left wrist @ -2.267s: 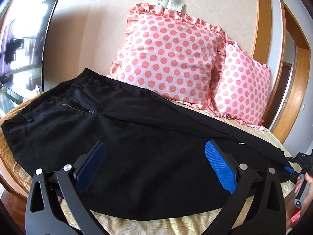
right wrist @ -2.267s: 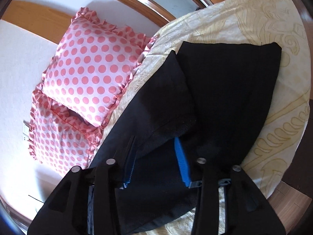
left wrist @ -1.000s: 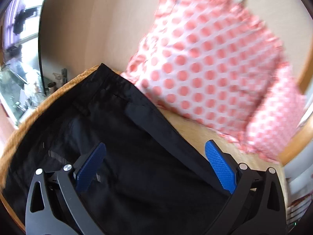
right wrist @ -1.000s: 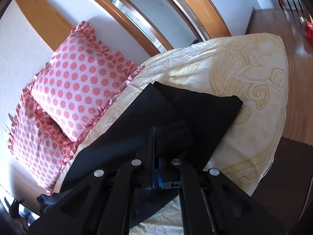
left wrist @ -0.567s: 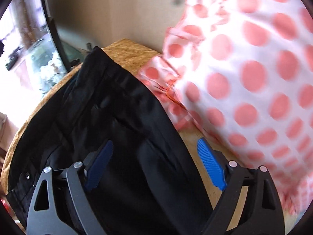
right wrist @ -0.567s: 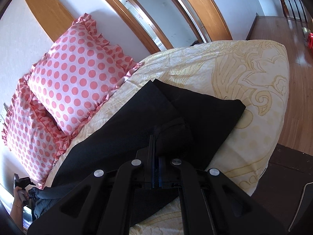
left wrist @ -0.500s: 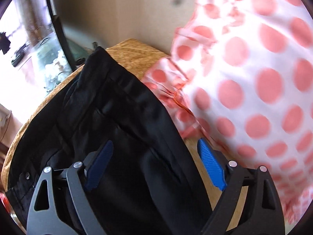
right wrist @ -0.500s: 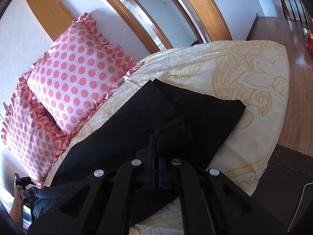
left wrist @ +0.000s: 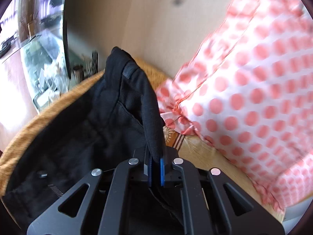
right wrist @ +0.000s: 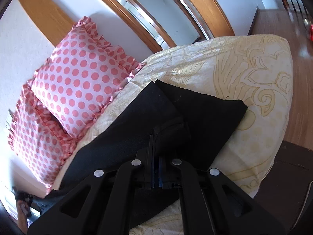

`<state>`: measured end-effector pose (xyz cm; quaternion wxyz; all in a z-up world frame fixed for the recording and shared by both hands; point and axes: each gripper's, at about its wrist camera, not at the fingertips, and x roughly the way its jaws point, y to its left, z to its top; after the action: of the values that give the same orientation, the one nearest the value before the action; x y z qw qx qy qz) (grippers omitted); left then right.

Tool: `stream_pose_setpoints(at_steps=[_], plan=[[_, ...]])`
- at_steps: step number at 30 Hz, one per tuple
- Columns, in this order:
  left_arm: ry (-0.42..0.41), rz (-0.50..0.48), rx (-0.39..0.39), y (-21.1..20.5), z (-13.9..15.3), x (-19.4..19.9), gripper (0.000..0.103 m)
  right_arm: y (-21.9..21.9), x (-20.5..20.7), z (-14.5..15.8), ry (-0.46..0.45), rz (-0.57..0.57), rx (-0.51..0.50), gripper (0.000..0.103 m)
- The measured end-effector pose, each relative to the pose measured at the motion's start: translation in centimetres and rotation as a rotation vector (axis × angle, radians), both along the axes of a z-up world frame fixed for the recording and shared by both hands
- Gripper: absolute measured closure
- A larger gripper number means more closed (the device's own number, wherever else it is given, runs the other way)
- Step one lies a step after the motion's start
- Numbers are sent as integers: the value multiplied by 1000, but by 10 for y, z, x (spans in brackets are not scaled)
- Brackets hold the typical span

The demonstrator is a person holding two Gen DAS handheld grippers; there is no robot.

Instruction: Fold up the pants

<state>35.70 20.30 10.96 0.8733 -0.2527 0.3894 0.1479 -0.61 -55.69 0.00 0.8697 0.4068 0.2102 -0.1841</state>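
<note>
Black pants (left wrist: 82, 135) lie across a bed. In the left wrist view my left gripper (left wrist: 155, 168) is shut on the far edge of the waist, and a fold of black cloth rises from its blue pads. The button and the zipper show at the lower left. In the right wrist view the pant legs (right wrist: 195, 113) stretch over the cream bedspread (right wrist: 244, 68). My right gripper (right wrist: 155, 174) is shut on a bunched fold of one leg near its hem.
Two pink polka-dot pillows (right wrist: 78, 78) lean on the wall at the head of the bed, right beside the waist (left wrist: 254, 90). A glass table and a dark screen (left wrist: 45, 62) stand past the bed's left edge. Wooden floor (right wrist: 293, 39) lies beyond the foot.
The left gripper moved in over the waist's far edge and shut on it; that edge now stands lifted in a fold. The right gripper kept still, shut on the leg.
</note>
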Motion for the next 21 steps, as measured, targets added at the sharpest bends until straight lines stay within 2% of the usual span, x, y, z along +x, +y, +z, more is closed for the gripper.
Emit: stream_pose_setpoints(at_steps=[6,10,12,14,18,20,21], plan=[[-156,-41,-48,20,35,-126,98,-9,-1,4,-42,4,40,101],[-216,-32,-35,23,28,-209,98,-14,-2,9,-65,-14,38,101],[-213,-7,-19,25,9,-245,98,-17,-2,12,-76,-26,40,101],[-178,16,-39,26,-15,-271,98,-19,-2,13,-78,-39,43,101],[-107,52,-113,37,-68,-292,99,-21,-2,15,-79,-53,46,101],[-119,53,-113,39,-78,-298,98,-20,-1,17,-75,-55,40,101],[-130,54,-120,39,-78,-300,94,-19,0,18,-74,-55,38,101]])
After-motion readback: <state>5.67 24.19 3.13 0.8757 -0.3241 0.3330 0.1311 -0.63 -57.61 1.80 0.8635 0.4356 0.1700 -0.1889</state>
